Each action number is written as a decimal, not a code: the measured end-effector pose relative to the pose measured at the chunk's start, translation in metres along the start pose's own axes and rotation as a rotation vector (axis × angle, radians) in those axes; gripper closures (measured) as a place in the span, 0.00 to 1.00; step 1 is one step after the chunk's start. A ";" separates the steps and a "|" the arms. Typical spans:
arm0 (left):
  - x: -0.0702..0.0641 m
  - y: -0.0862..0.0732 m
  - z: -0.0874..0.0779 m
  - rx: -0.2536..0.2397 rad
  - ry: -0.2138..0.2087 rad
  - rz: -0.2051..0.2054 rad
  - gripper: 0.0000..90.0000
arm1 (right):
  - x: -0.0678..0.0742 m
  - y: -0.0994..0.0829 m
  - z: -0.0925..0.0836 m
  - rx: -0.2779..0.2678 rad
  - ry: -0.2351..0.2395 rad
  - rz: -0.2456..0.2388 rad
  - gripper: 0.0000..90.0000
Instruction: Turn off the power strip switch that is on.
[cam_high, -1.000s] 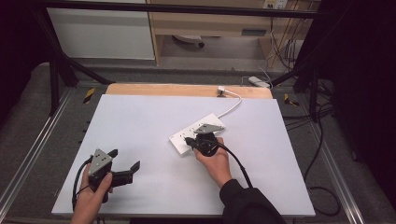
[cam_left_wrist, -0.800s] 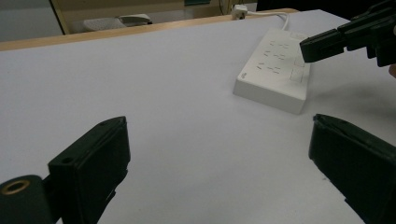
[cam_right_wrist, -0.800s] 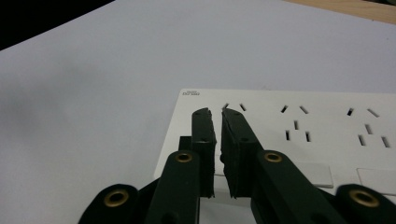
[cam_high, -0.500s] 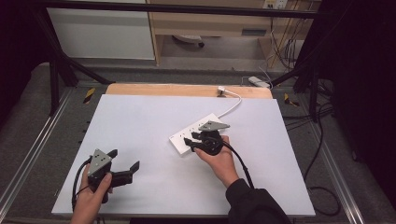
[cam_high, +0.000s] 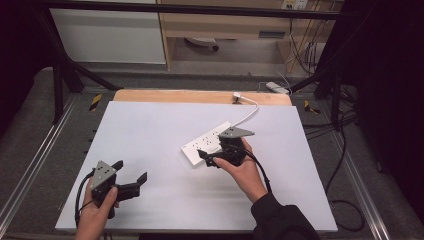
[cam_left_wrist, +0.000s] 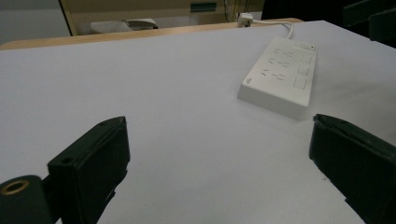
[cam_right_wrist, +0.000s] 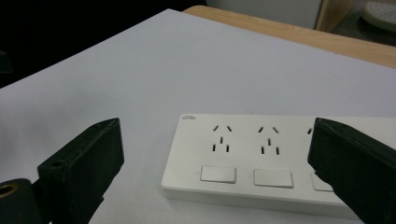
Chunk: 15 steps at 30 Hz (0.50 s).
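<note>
A white power strip (cam_high: 206, 144) lies flat near the middle of the white tabletop (cam_high: 150, 125), its sockets and rocker switches facing up (cam_right_wrist: 252, 158). My right gripper (cam_high: 206, 159) hovers just above the strip's near end. Its jaws have just been opening and now stand wide apart (cam_right_wrist: 215, 128), with nothing pressed between them. At the front left my left gripper (cam_high: 130, 171) rests low over bare table, open and holding nothing (cam_left_wrist: 217, 121). From there the strip (cam_left_wrist: 280, 77) lies ahead and to the right.
The strip's white cable (cam_high: 248, 107) runs to a plug (cam_high: 237, 95) at the wooden far edge (cam_high: 190, 96). Beyond the table are another power strip on the floor (cam_high: 276, 87), hanging cables at the right and black frame legs.
My right gripper has lifted a little off the power strip, and its jaws have gone from shut to wide open. The left gripper has stayed where it was.
</note>
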<state>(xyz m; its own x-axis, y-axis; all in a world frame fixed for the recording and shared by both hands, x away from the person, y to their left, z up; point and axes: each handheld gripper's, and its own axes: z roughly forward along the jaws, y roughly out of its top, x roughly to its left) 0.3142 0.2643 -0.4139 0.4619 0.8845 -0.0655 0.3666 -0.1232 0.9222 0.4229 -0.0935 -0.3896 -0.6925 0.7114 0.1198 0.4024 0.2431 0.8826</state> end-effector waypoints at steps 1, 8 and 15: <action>0.001 -0.001 0.000 0.001 0.002 -0.008 0.06 | 0.000 0.000 -0.001 -0.003 -0.005 -0.003 0.05; 0.002 -0.001 -0.002 -0.003 0.005 -0.014 0.06 | -0.005 0.005 -0.022 -0.046 -0.002 -0.004 0.05; 0.003 -0.002 -0.001 -0.005 0.007 -0.016 0.06 | -0.013 0.004 -0.048 -0.110 -0.011 -0.002 0.04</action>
<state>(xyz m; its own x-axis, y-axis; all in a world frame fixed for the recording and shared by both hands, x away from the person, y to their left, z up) 0.3143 0.2673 -0.4151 0.4504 0.8894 -0.0779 0.3699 -0.1064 0.9230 0.4052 -0.1332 -0.3660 -0.6866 0.7182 0.1132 0.3321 0.1712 0.9276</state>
